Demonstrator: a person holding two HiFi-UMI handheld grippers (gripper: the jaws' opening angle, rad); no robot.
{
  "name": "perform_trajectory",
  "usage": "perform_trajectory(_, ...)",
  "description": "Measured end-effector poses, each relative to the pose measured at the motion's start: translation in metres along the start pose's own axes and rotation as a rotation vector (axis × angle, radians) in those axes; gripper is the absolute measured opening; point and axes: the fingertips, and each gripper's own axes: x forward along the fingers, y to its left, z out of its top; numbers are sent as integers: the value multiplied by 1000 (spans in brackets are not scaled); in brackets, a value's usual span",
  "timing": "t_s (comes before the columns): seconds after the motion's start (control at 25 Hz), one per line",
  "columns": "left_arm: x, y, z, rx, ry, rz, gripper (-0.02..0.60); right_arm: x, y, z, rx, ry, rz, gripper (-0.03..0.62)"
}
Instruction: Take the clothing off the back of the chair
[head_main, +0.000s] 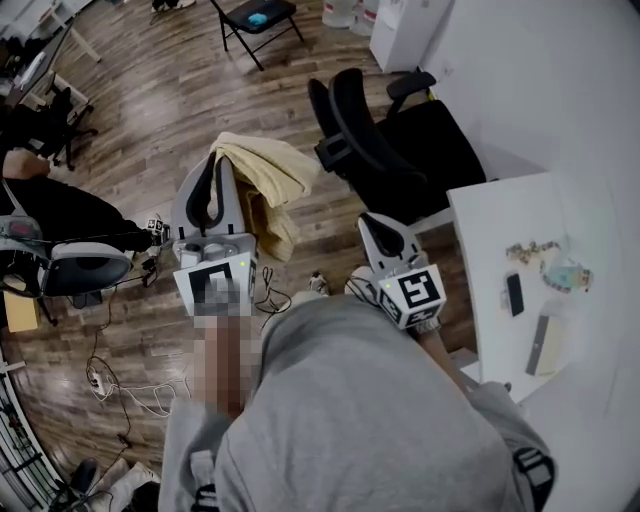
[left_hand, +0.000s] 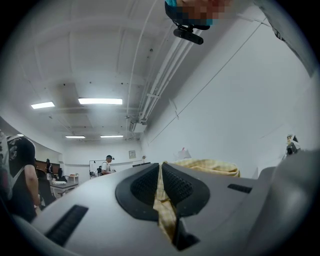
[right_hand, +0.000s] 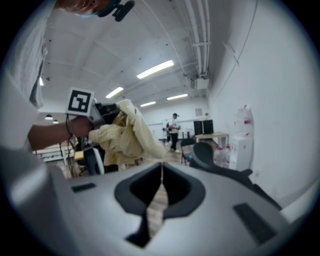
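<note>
Left of the black chair (head_main: 400, 140), the yellow clothing (head_main: 268, 178) hangs clear of its back, pinched in the left gripper (head_main: 213, 172) jaws, while the right gripper (head_main: 376, 224) jaws are pressed together and empty; removal looks essentially complete.

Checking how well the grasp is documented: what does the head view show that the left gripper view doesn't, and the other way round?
Head view only: the black office chair with its back bare, the white table, the wooden floor and the right gripper. Left gripper view only: the fingers closed on a fold of the yellow garment, and the ceiling lights. Both: that garment, held by the left gripper.
</note>
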Motion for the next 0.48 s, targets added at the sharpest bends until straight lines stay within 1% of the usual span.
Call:
perform_trajectory(0.12, -5, 9, -3, 0, 18, 26, 46, 7, 6, 1, -3, 3, 22, 35)
perform_trajectory(0.48, -22, 28, -8, 3, 35, 79, 46, 27, 23, 12, -28, -3, 98, 34)
